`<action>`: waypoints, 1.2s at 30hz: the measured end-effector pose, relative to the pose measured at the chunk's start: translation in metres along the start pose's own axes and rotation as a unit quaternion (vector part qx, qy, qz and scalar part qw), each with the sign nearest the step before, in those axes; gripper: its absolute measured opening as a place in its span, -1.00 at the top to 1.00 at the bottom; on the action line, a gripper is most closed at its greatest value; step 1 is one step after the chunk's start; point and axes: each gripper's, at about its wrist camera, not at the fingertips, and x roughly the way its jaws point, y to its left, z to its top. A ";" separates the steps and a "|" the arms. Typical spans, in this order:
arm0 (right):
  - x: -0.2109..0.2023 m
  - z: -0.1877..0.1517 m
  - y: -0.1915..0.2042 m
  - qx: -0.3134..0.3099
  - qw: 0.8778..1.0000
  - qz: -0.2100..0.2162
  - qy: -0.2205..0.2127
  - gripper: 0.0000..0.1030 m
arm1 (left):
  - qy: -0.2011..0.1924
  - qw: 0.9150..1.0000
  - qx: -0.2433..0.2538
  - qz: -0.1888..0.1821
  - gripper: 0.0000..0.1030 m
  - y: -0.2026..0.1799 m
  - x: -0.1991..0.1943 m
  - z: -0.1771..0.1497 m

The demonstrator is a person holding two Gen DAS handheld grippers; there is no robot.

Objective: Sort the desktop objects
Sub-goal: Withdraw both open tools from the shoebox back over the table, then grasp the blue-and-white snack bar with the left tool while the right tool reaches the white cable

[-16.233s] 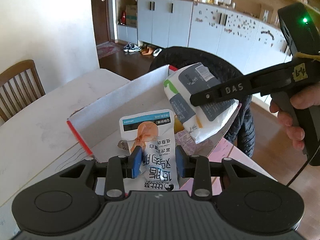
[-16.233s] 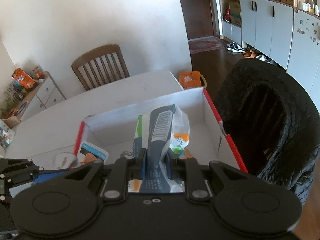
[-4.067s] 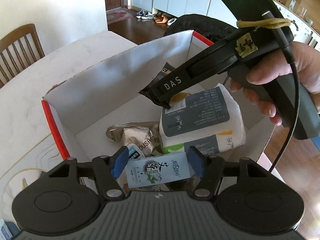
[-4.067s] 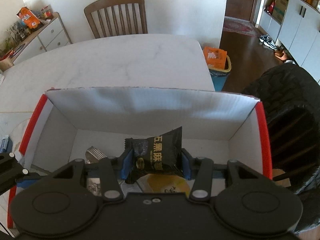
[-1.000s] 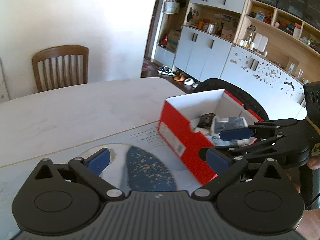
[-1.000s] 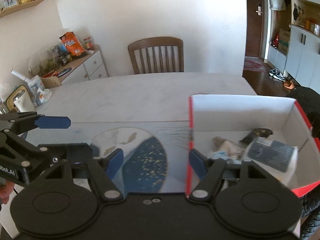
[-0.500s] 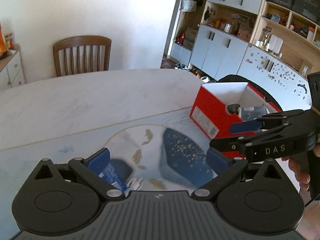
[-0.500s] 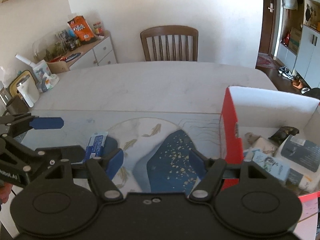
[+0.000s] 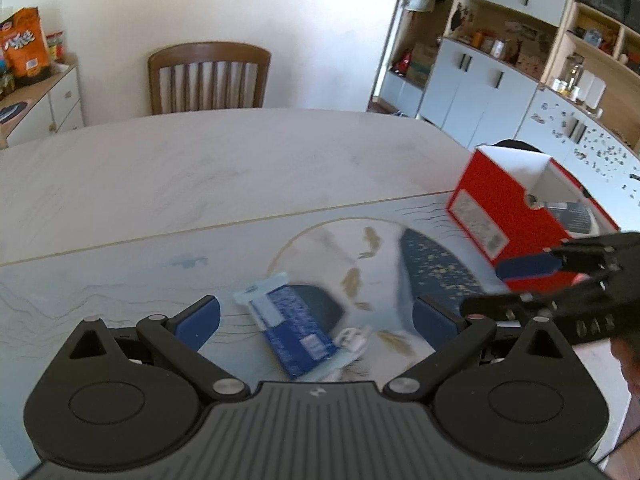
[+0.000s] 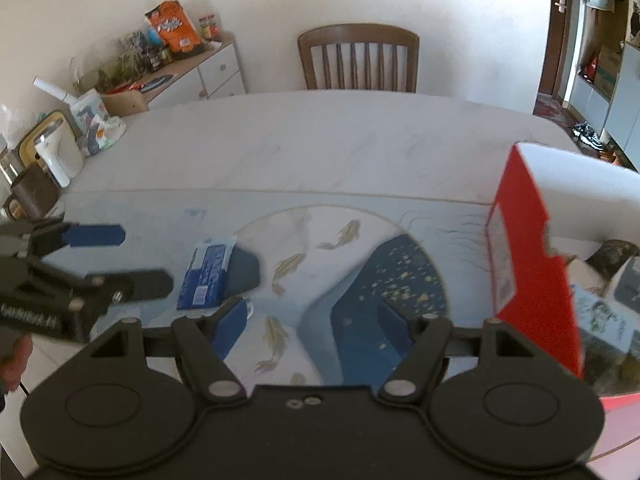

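We are hovering the left gripper (image 9: 316,316) and right gripper (image 10: 312,320), both wide open and empty, over the blue packet (image 9: 294,328) lying flat on the mat (image 10: 360,276) (thin, so pads risk skidding off).

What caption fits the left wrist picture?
Open left tool above a blue packet on the mat, red box nearby.

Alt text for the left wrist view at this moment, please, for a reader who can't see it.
The open left gripper points down at a blue snack packet lying on a fish-patterned table mat, nothing between its jaws. At right, the open right gripper reaches in before a red box; a wooden chair stands beyond the table.
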 end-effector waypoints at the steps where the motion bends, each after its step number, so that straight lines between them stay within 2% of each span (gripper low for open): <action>1: 0.003 -0.001 0.004 -0.004 1.000 0.000 0.002 -0.39 | 0.003 1.000 -0.003 0.000 -1.00 0.004 0.003 0.000; 9: 0.019 -0.003 0.029 -0.015 1.000 -0.010 0.006 -0.39 | 0.020 1.000 -0.009 0.003 -1.00 0.022 0.027 0.004; 15: 0.026 -0.007 0.049 0.007 0.999 -0.043 -0.006 -0.39 | 0.020 0.999 -0.023 0.019 -0.99 0.038 0.037 0.017; 20: 0.039 -0.012 0.075 0.022 0.998 -0.055 -0.008 -0.39 | 0.027 0.999 -0.013 0.024 -0.99 0.041 0.044 0.022; 26: 0.063 -0.018 0.103 0.012 0.997 -0.070 0.006 -0.39 | 0.038 0.999 -0.016 0.025 -0.99 0.046 0.052 0.022; 34: 0.083 -0.024 0.116 -0.015 0.995 -0.096 0.027 -0.39 | 0.050 0.998 -0.014 0.020 -0.99 0.047 0.061 0.020; 36: 0.084 -0.025 0.116 -0.016 0.995 -0.098 0.021 -0.39 | 0.051 0.998 -0.013 0.020 -0.99 0.045 0.063 0.019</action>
